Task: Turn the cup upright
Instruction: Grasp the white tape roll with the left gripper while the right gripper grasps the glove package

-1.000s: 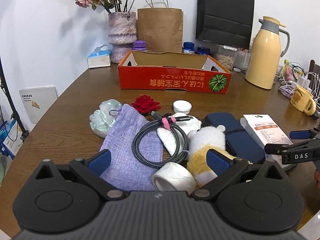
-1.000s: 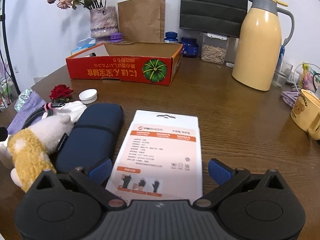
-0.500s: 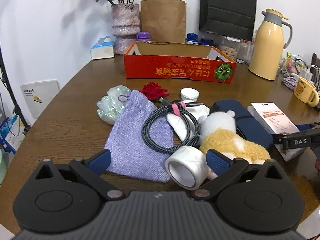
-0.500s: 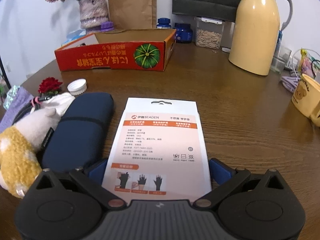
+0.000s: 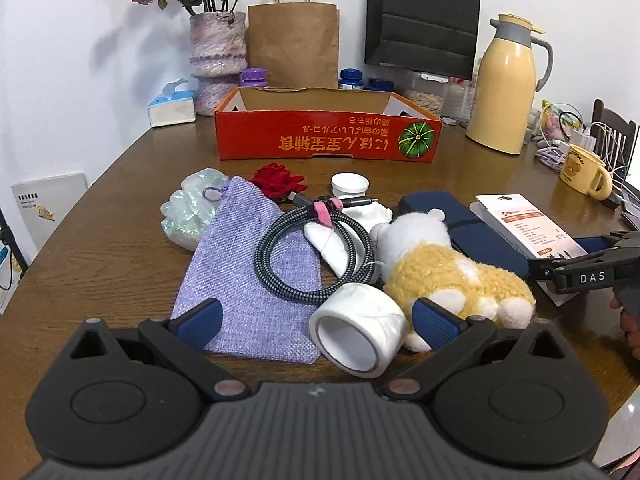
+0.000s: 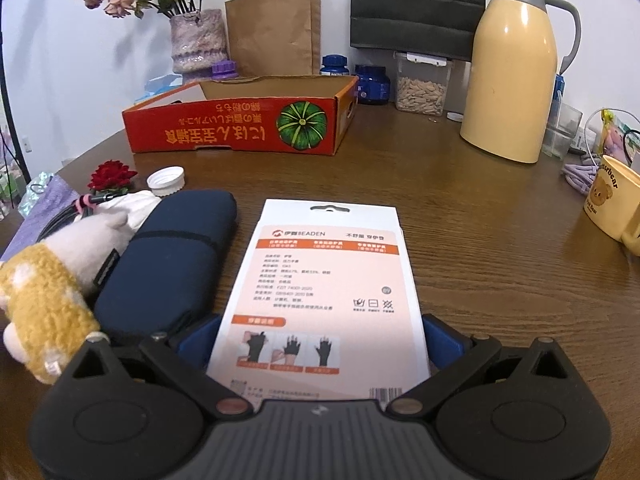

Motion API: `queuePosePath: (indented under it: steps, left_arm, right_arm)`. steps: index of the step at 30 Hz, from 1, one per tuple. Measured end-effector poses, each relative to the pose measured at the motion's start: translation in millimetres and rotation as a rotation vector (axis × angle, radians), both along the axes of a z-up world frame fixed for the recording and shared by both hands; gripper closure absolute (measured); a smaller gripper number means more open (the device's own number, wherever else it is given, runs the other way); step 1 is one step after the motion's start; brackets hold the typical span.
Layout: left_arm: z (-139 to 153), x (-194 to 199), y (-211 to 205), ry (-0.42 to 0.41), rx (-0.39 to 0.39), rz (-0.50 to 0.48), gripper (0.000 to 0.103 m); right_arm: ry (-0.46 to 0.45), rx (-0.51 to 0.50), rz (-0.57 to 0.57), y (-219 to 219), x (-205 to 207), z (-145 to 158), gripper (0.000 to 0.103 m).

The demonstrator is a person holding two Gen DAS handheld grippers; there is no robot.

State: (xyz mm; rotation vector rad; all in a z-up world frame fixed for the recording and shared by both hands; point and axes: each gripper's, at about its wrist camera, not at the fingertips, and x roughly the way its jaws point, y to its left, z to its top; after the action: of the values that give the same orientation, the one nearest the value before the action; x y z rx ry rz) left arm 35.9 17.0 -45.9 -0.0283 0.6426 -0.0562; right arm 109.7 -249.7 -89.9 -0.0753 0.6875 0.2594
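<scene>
Wooden table, cluttered, seen from both wrist cameras

Task item: white cylindrical cup, lying on its side near the table's front edge, open mouth facing the left wrist camera; touches the yellow-and-white plush toy on its right and overlaps the lilac woven fabric pouch

Left gripper: fingers spread wide, nothing held; cup lies between them, closer to the right finger; contact cannot be told

Right gripper: fingers spread wide on either side of the white-and-orange glove package card; no grip apparent

Also present:
- coiled grey braided cable, on pouch
- navy zip case, between toy and card
- red cardboard pumpkin-print box, farther back
- cream thermos jug, behind right
- yellow bear mug, upright, far right
</scene>
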Motion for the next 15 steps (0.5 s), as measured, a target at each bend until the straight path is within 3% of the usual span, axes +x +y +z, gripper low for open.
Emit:
queuePosePath:
  steps: [9,12,15]
  left_arm:
    - [-7.6,3.4,5.0,-0.028,-0.011,-0.037,0.001]
    - [-10.1,3.5,8.4,-0.038,-0.031,-0.063,0.01]
    - [-14.0,6.2,9.1,-0.03,-0.046,-0.096,0.029]
  right_arm:
    - [-0.036,0.01,-0.015,2.1,-12.6,-1.6,0.004]
    - [-0.041,0.012,-0.03,2.5,-16.2,-1.9,0.004]
    - [-0.045,0.014,-0.05,1.9,-20.4,-2.1,0.005]
